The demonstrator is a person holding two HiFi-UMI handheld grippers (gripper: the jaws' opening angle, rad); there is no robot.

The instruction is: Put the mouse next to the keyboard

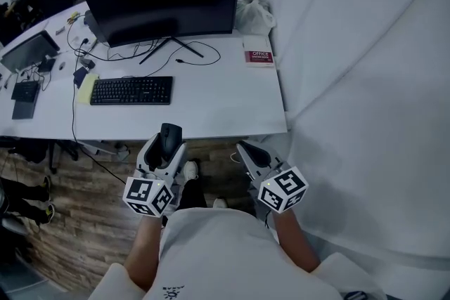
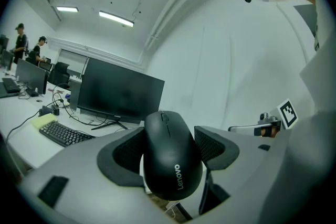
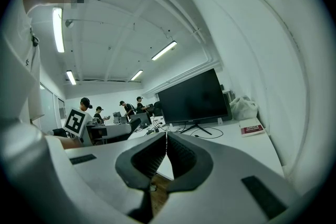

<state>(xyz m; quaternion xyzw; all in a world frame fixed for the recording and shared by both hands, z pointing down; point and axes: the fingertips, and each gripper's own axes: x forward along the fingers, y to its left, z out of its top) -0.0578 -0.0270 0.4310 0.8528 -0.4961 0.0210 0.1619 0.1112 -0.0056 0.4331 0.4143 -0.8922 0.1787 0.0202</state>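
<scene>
My left gripper is shut on a black mouse, held just off the near edge of the white desk. In the left gripper view the mouse fills the gap between the dark pads. The black keyboard lies on the desk to the left, in front of the monitor, and shows small in the left gripper view as the keyboard. My right gripper hangs near the desk's front right corner, jaws shut with nothing between them; the same gripper faces the desk.
A large black monitor stands at the back of the desk with cables around its stand. A red-and-white booklet lies at the right, a plastic bag behind it. A white curtain bounds the right side. Wood floor lies below me.
</scene>
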